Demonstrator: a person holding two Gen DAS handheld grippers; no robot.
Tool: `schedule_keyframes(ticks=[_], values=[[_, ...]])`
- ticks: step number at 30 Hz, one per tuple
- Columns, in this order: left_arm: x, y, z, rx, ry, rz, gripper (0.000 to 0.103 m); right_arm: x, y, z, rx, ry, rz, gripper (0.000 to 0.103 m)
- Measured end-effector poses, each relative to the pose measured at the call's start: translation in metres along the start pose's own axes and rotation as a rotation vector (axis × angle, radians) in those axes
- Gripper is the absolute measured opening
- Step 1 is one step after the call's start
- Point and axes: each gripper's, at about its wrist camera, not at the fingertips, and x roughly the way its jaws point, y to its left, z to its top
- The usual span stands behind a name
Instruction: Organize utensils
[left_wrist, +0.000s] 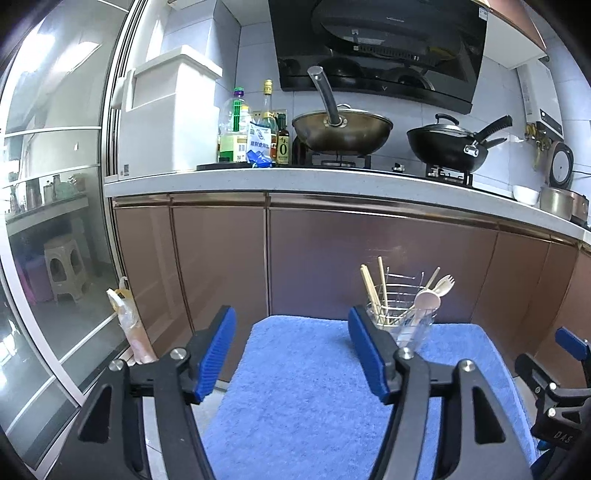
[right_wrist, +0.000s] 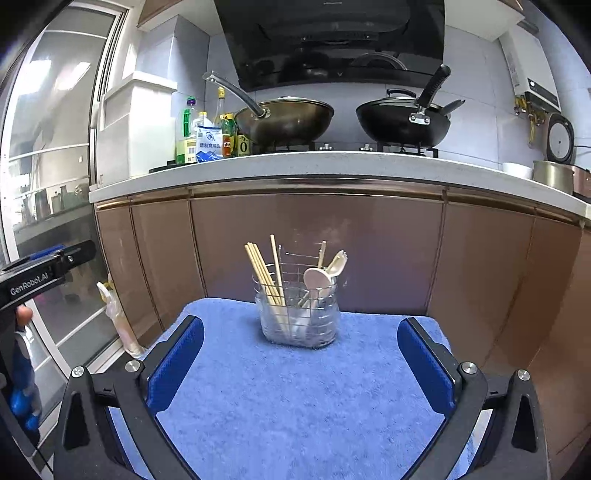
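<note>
Both grippers hang low over the blue towel (right_wrist: 295, 398), and neither carries anything. The right gripper (right_wrist: 301, 363) has its fingers spread wide with only towel between them; the left gripper (left_wrist: 291, 354) is spread too, a little less, also with nothing in it.

The holder (right_wrist: 297, 314), a clear cup inside a wire frame, stands at the far edge of the towel in the centre of the right wrist view, close to the brown cabinet (right_wrist: 317, 251) behind it. In it, the chopsticks (right_wrist: 264, 275) lean left, and the spoon (right_wrist: 317, 277) and spork (right_wrist: 337, 265) lean right. I see no loose utensil on the towel, so the sorting looks about finished.

The risks are small from here. The holder looks light and top-heavy, and soft towel makes a poor footing, so a careless swing of either gripper could tip it. In the left wrist view the left gripper's right finger (left_wrist: 365, 354) overlaps it, so that side may be closer, though how close I cannot tell.
</note>
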Motion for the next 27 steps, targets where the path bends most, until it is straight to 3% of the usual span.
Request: schedule_keyframes(ticks=[10, 27], values=[[-0.015, 0.008, -0.008, 0.012, -0.018, 0.091, 0.066, -0.019, -0.003, -0.007, -0.009, -0.013, -0.056, 0.103], [-0.035, 0.009, -0.015, 0.03, -0.055, 0.105, 0.066, -0.038, -0.012, -0.006, -0.007, -0.015, -0.09, 0.103]])
